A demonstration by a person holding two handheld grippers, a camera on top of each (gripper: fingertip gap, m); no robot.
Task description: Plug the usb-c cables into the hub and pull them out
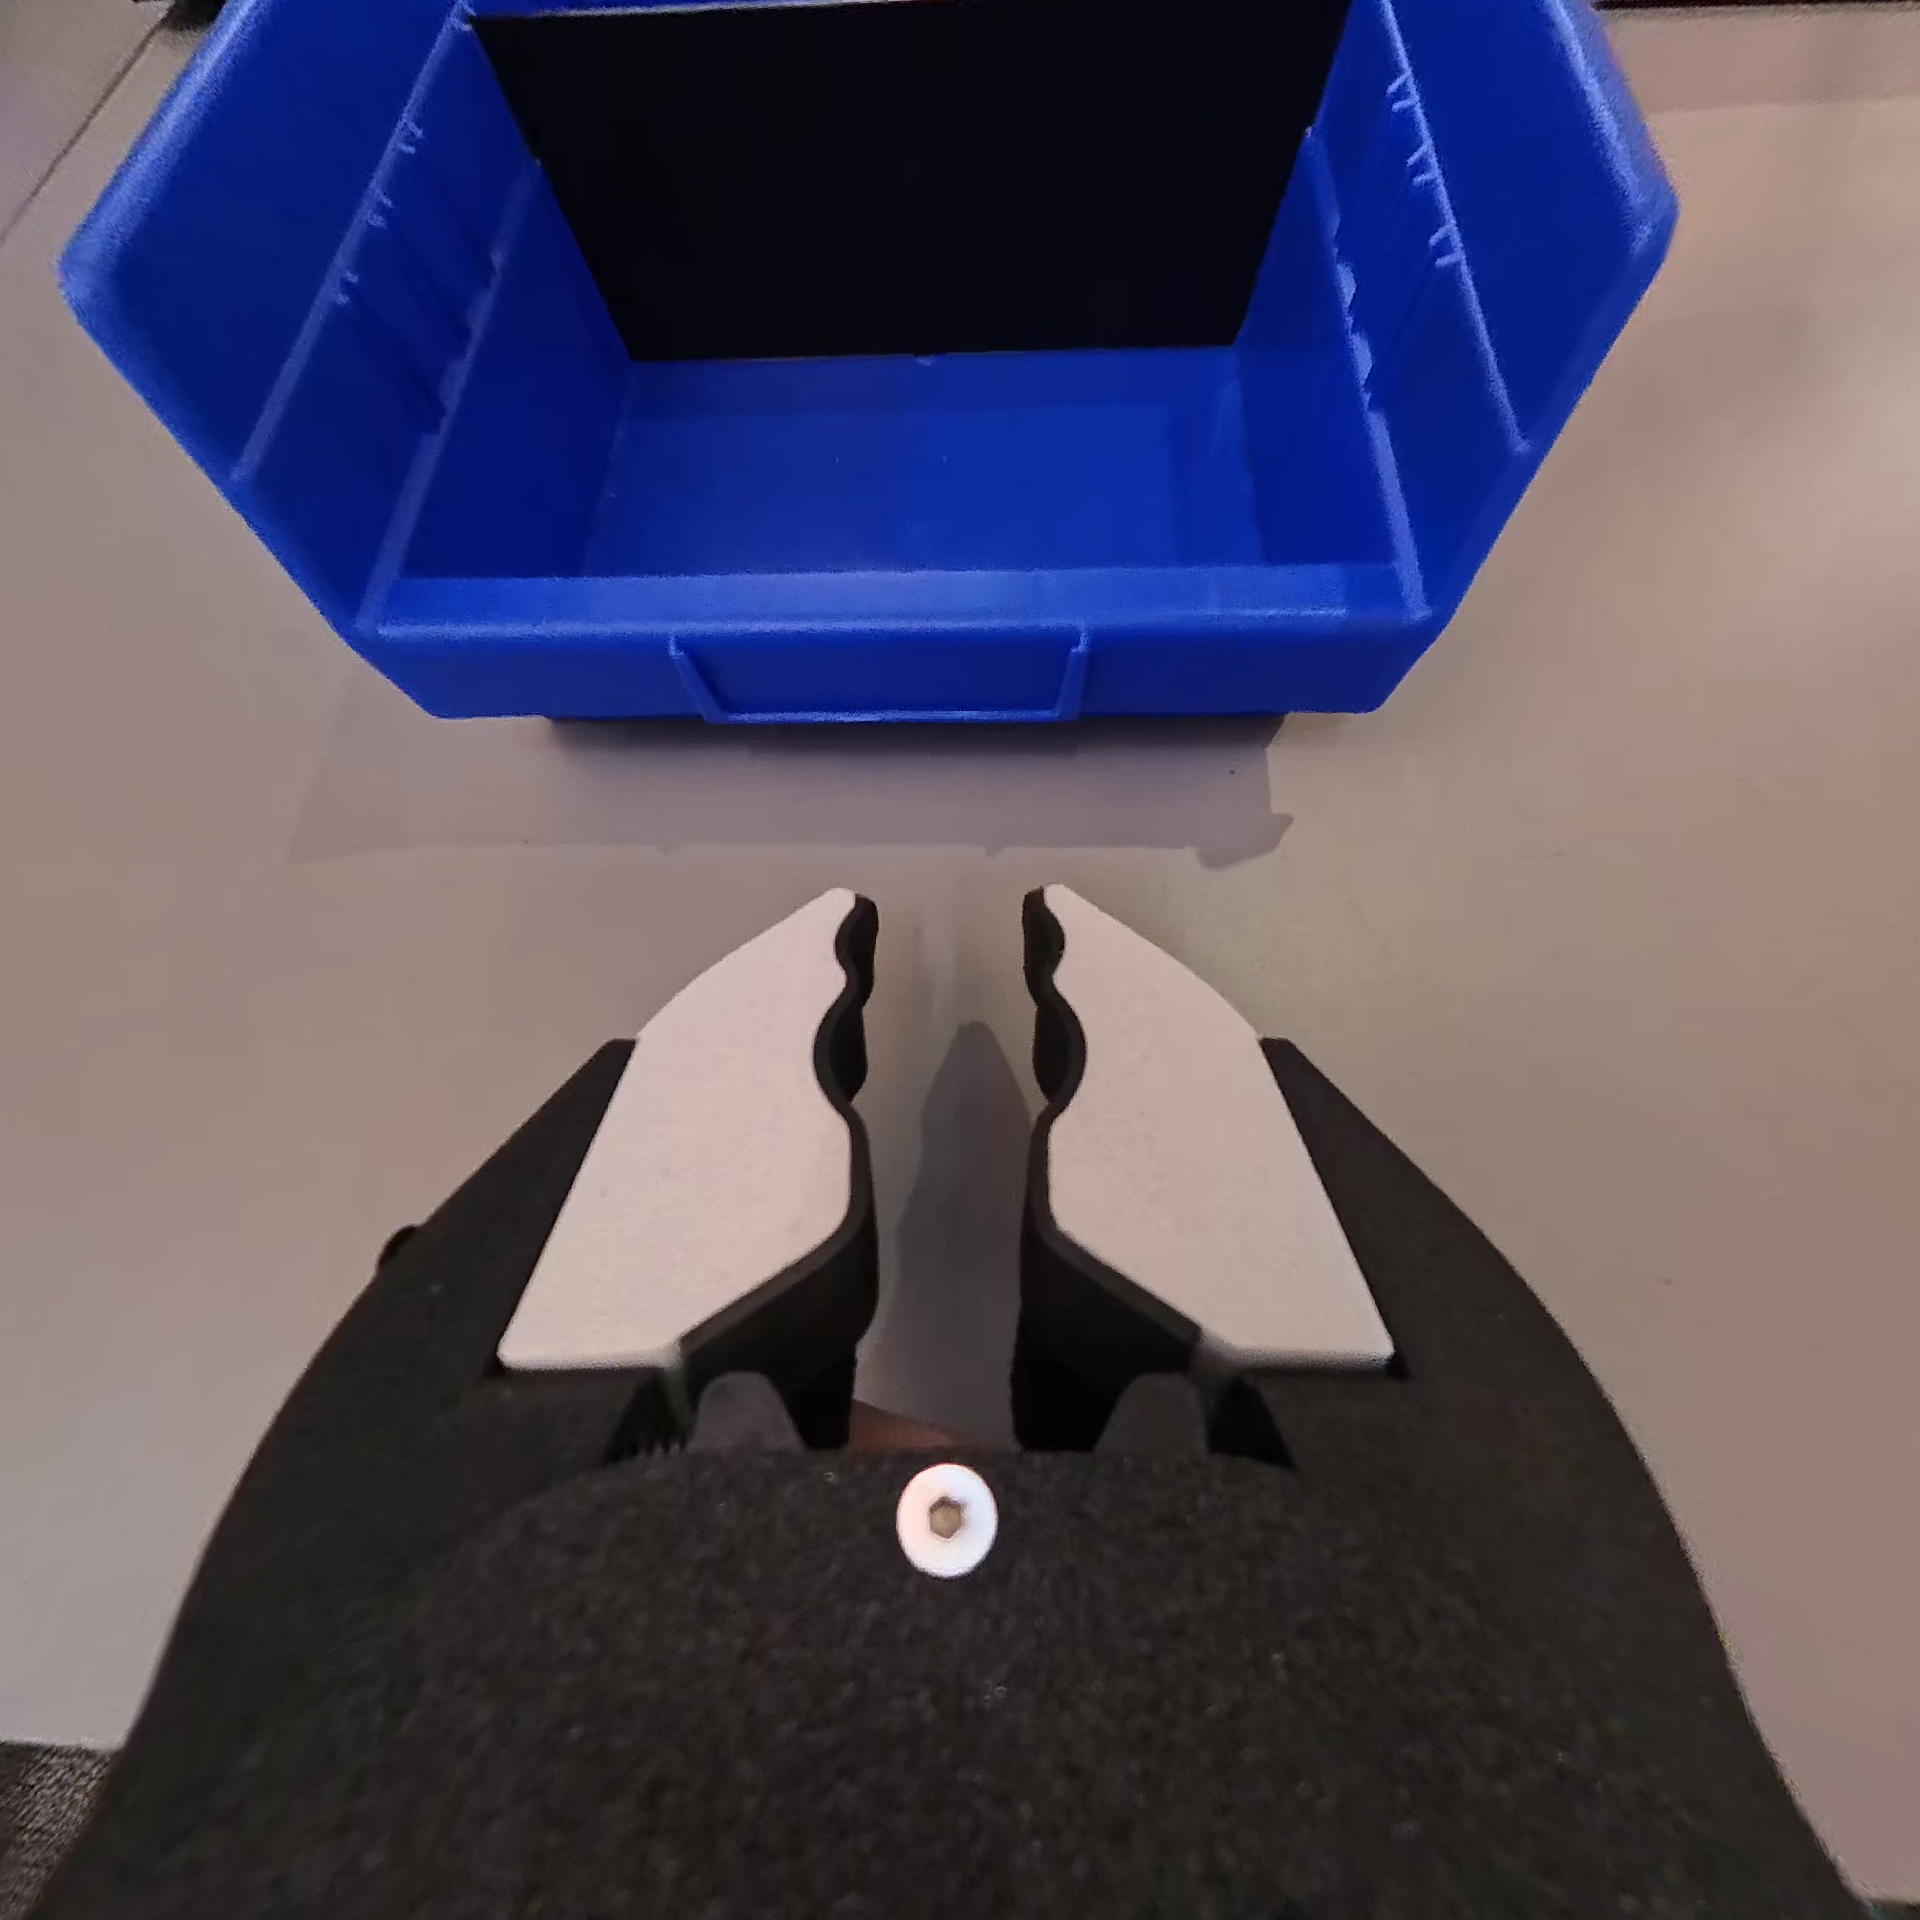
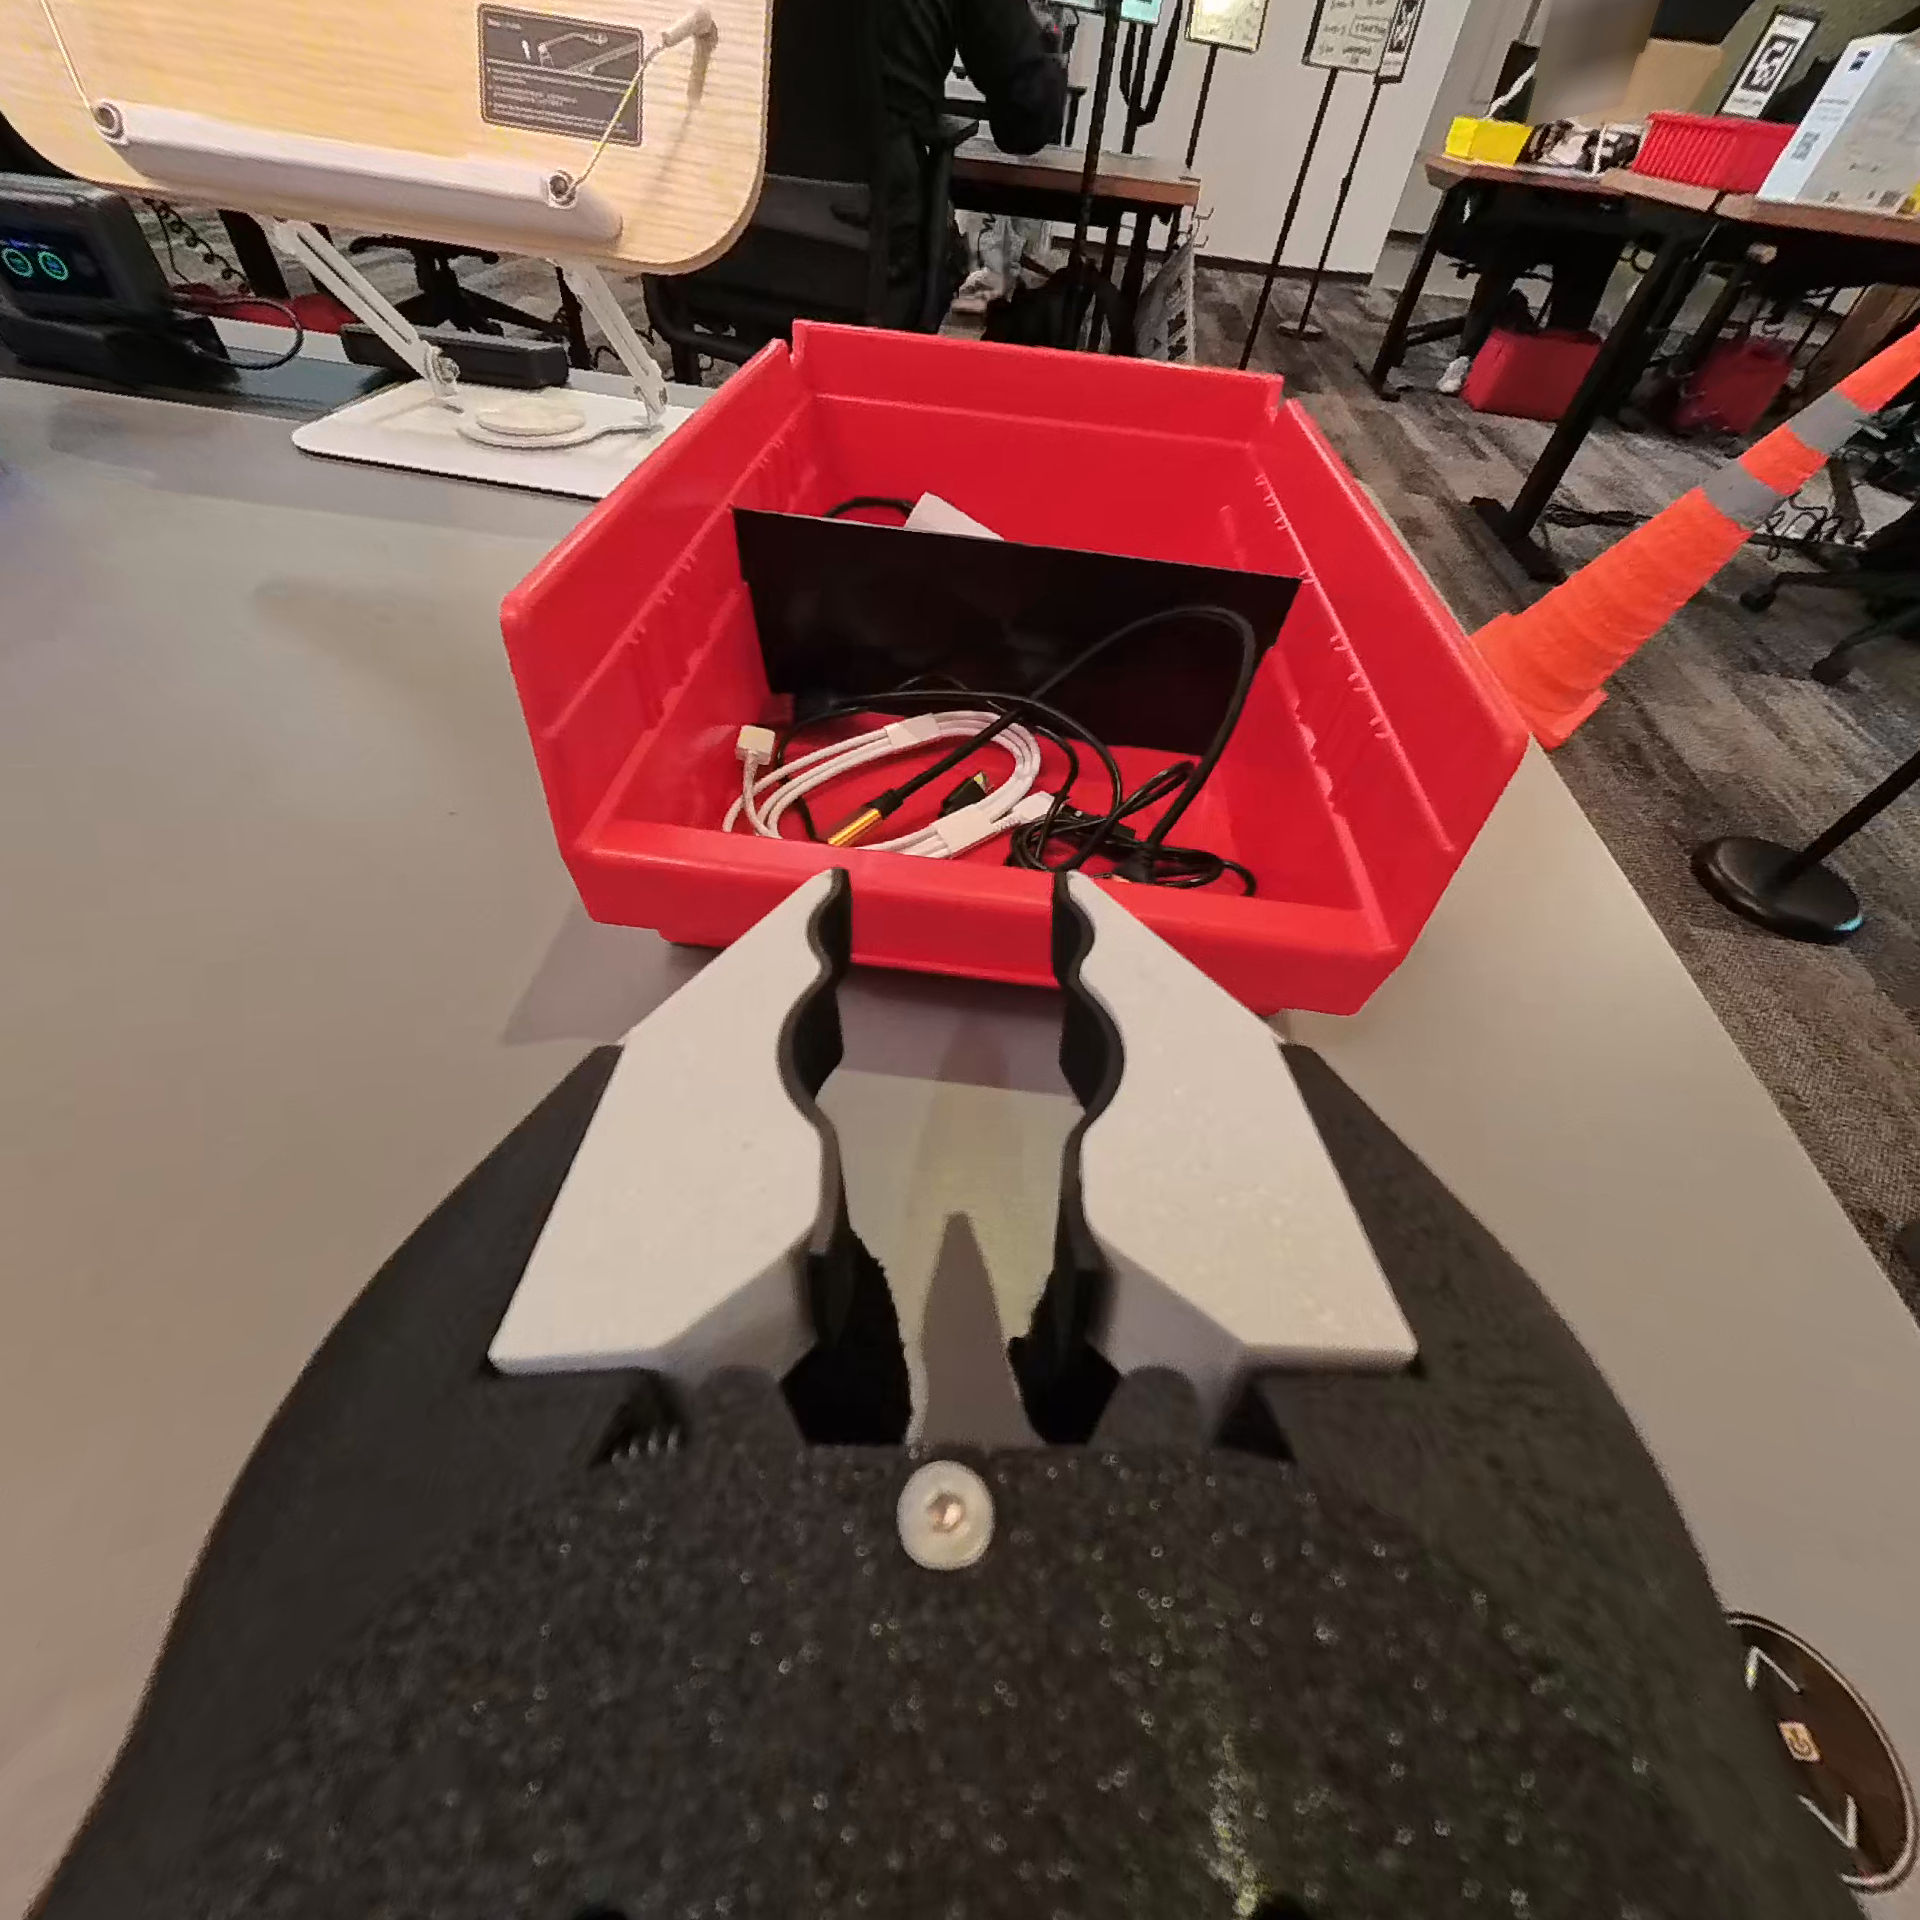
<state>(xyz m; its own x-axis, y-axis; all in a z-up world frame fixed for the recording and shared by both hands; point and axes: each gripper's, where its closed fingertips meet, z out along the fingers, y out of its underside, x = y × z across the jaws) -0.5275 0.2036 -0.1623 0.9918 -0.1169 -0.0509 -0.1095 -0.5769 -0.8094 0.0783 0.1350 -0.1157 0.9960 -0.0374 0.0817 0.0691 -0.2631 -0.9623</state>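
Observation:
A red bin stands on the grey table in the right wrist view. Its front compartment holds a tangle of white cables and black cables, in front of a black divider. My right gripper is open and empty, just short of the bin's front wall. A blue bin with an empty front compartment and a black divider stands ahead in the left wrist view. My left gripper is open and empty above the table, short of the blue bin. I see no hub.
A tilted wooden board on a white stand stands at the table's far left. The table's right edge runs beside an orange cone and a black post base. Desks and a person sit in the background. About 60 centimeters separates my left fingertips from my right.

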